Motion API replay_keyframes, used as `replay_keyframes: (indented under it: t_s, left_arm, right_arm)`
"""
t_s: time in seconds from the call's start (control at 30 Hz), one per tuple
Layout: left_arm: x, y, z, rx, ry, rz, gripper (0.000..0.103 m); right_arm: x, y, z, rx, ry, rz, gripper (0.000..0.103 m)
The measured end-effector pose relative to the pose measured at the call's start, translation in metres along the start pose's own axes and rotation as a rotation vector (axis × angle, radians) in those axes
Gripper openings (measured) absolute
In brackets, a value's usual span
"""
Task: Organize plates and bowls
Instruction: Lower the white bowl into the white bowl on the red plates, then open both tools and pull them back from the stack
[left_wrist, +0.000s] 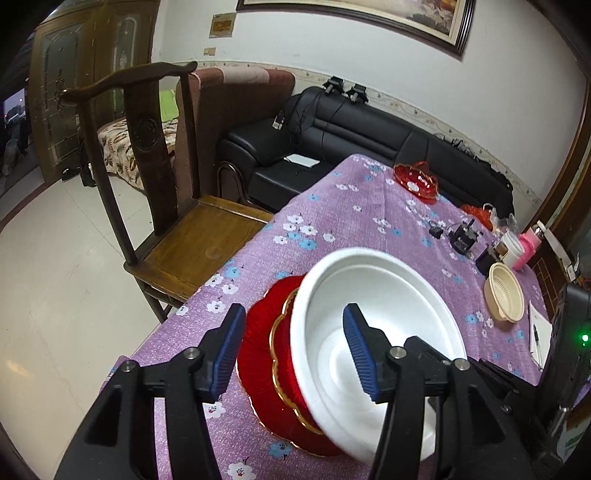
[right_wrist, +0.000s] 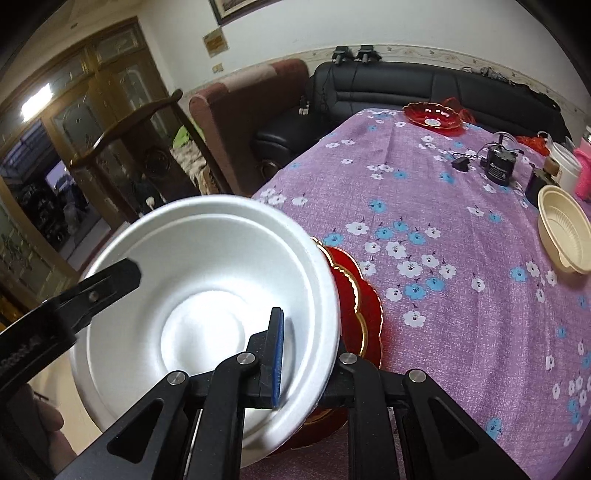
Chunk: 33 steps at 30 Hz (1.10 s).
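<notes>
Both wrist views look steeply down along their fingers, close over the white bowl (left_wrist: 376, 343) (right_wrist: 207, 317) and purple tablecloth (left_wrist: 369, 221) (right_wrist: 443, 258), sharing the black sofa (left_wrist: 369, 129) (right_wrist: 406, 88) beyond.

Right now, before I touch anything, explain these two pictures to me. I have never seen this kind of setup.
There is no robot here. A person holds a two-finger clamp in each hand, and each clamp has a wide-angle camera that looks along its fingers. One picture comes from the left clamp, the other from the right, which is why the room looks curved.

Both look at a table under a purple flowered cloth. Near its edge lies a stack of red plates, with a white bowl tilted on top. Further back are a beige bowl, a red glass dish and some small clutter.

The right gripper is shut on the white bowl's rim. The left gripper is open, with one finger inside the bowl and one outside, not pressing on it.
</notes>
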<state>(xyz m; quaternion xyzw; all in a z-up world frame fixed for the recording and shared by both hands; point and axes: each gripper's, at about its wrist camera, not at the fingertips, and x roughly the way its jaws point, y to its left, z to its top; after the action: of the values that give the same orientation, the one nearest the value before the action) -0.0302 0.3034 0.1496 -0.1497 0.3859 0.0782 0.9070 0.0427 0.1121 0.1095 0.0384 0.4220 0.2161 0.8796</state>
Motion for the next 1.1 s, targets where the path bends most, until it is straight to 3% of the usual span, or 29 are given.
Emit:
replay_keyframes:
  t_s: [0.07,0.13,0.2,0.5,0.63,0.73,1.1]
  left_arm:
    - [-0.006,0.002,0.0,-0.006,-0.01,-0.005,0.055]
    - [-0.01,0.003,-0.001,-0.014,-0.018,-0.015,0.056]
    - [-0.015,0.005,-0.003,-0.023,-0.024,-0.027,0.058]
    - [-0.046,0.0,-0.011,-0.031,-0.077,-0.082,0.06]
    - [-0.064,-0.008,-0.017,-0.022,-0.13,-0.088,0.072]
    - [-0.074,-0.015,-0.023,-0.012,-0.153,-0.095,0.073]
    - [-0.094,-0.07,-0.047,0.125,-0.152,-0.137,0.081]
  right_arm:
    - [-0.006,0.001,0.0,-0.005,-0.039,-0.018,0.024]
    - [-0.014,0.001,0.0,-0.014,-0.078,-0.04,0.048]
    - [-0.02,0.001,0.0,-0.019,-0.108,-0.051,0.061]
    - [-0.046,-0.009,-0.002,0.006,-0.182,-0.065,0.063]
    - [-0.057,-0.021,-0.006,0.037,-0.197,-0.059,0.064]
    - [-0.063,-0.031,-0.012,0.056,-0.2,-0.058,0.065]
    - [-0.094,-0.067,-0.032,0.123,-0.227,-0.056,0.065]
